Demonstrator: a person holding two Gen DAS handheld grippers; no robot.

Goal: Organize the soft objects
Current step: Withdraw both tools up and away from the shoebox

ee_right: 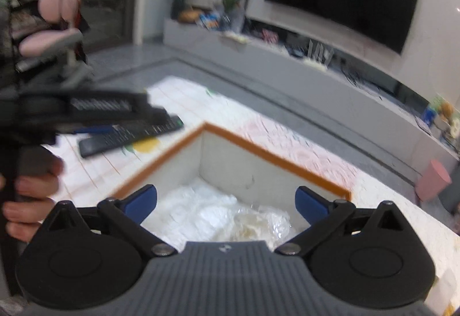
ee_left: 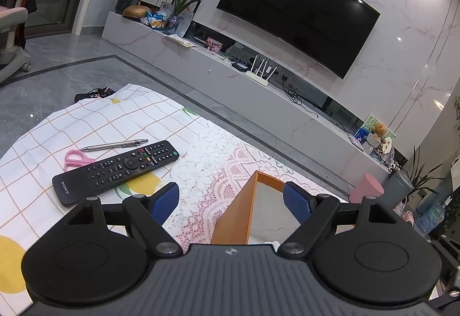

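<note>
Above an orange-rimmed box [ee_right: 276, 161] with white inner walls, standing on a cloth-covered counter [ee_left: 95, 120]. Right gripper [ee_right: 227, 202] over the box's open top, jaws wide apart, nothing between them; free room on all sides down to the box floor. Left gripper [ee_left: 230, 201] beside the box's near orange corner [ee_left: 238, 206], jaws likewise spread, empty, one blue finger [ee_left: 165, 199] over the cloth and the other over the box's inside. Far edge of the counter close past the box, grey floor [ee_left: 86, 51] beyond it, then a long low TV cabinet [ee_left: 201, 66].

Inside the box, on the bottom: soft white crumpled stuff [ee_right: 201, 215] and a clear crinkled plastic bag [ee_right: 258, 225] with something pale yellow in it, touching each other, filling much of the floor. Right-wrist view blurred, so finer detail not readable.

On the checked, lemon-printed cloth to the left: a black remote [ee_left: 115, 171] marked "SONY" at its near end, partly covering pink scissors [ee_left: 76, 159]; a silver pen [ee_left: 113, 144] just beyond. Further button labels too small to read. A hand [ee_right: 27, 195] gripping the left gripper's handle, at the left edge of the right-wrist view.
</note>
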